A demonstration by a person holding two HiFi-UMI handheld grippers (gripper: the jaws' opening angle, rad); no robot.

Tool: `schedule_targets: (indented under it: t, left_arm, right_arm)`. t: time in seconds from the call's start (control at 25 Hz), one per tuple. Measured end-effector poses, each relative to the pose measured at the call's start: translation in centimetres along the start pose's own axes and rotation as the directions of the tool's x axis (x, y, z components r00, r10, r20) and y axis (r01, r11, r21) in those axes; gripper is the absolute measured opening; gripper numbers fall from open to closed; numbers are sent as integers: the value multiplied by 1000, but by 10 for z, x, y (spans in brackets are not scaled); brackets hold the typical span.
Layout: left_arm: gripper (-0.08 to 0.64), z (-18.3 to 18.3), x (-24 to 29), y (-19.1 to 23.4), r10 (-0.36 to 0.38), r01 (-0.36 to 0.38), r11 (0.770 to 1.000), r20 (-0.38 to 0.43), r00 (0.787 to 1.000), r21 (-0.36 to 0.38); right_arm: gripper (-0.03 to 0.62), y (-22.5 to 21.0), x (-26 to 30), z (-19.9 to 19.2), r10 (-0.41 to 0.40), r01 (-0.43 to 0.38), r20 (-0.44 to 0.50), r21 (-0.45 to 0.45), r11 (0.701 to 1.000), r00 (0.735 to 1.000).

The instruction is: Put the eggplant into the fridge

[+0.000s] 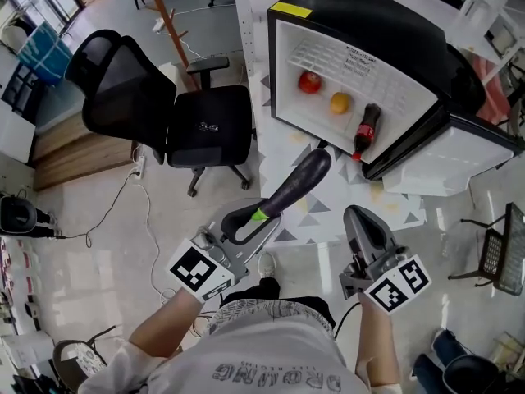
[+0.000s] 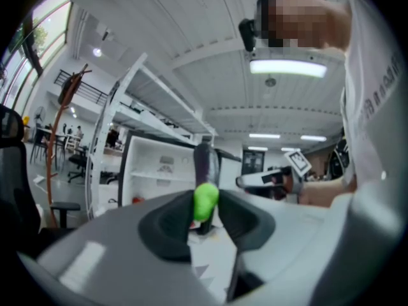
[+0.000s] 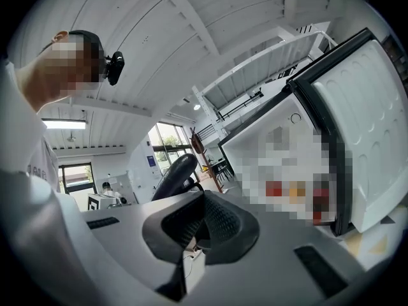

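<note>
Okay, over on the left stands a black mesh office chair (image 1: 164,109) on the pale floor, with power cables trailing past its base. Next along, the left gripper (image 1: 254,218) is clamped on the bright green stem (image 2: 205,201) of the eggplant (image 1: 299,183). The jaws are only narrowly apart, with the stem pinched between the dark pads. The long purple body sticks out level in front of the jaws, up in the air and pointing toward the mini fridge (image 1: 361,15). It is still well short of the opening, over a triangle-patterned mat (image 1: 316,220). Inside the white cabinet sit a red fruit (image 1: 309,81), then an orange fruit (image 1: 340,103), then a dark cola bottle (image 1: 367,130) leaning at the right-hand corner. The eggplant is not in there. Further right, the right gripper (image 1: 362,218) hangs level beside the left one. Its own view shows the jaws pressed together with nothing between them. Beyond it the fridge door (image 1: 467,158) stands swung wide open.
</note>
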State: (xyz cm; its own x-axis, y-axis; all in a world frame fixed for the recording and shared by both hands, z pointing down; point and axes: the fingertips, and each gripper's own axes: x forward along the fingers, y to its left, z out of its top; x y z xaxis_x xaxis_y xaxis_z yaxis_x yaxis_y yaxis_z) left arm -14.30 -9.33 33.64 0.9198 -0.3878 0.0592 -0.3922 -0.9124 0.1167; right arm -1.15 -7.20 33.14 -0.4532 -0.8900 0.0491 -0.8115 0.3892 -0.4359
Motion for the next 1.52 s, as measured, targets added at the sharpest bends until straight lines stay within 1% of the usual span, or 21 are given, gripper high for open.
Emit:
schedule_targets:
  t: [0.28,0.48,0.72,0.96,1.2,1.52]
  left_arm:
    - [118,7,9,17,-31,31,999,12,999,21]
    - [118,12,19,23,-39,38,999,19,999,36]
    - [118,14,41,27,-46,45,998,8,999,48]
    - [118,13,79,24,-46,47,997,-6,999,57]
    - [118,16,120,27,-34,36,997,-29,999,71]
    - [118,15,177,31,-17,24,995,-64,998,100]
  right_arm:
    - [3,0,18,4,-18,18,14,-8,1000,1000]
    - [2,-4,23,7,-17,17,19,-9,1000,1000]
    - [3,-12,25,15,-11,12,31,-13,1000,999]
    - [3,-35,20,25,1,0,34,-20,1000,999]
    - [3,-60,18,37,16,-15,14,-73,997,1000]
    - [3,-101,13,48,40,-40,9,-34,999,999]
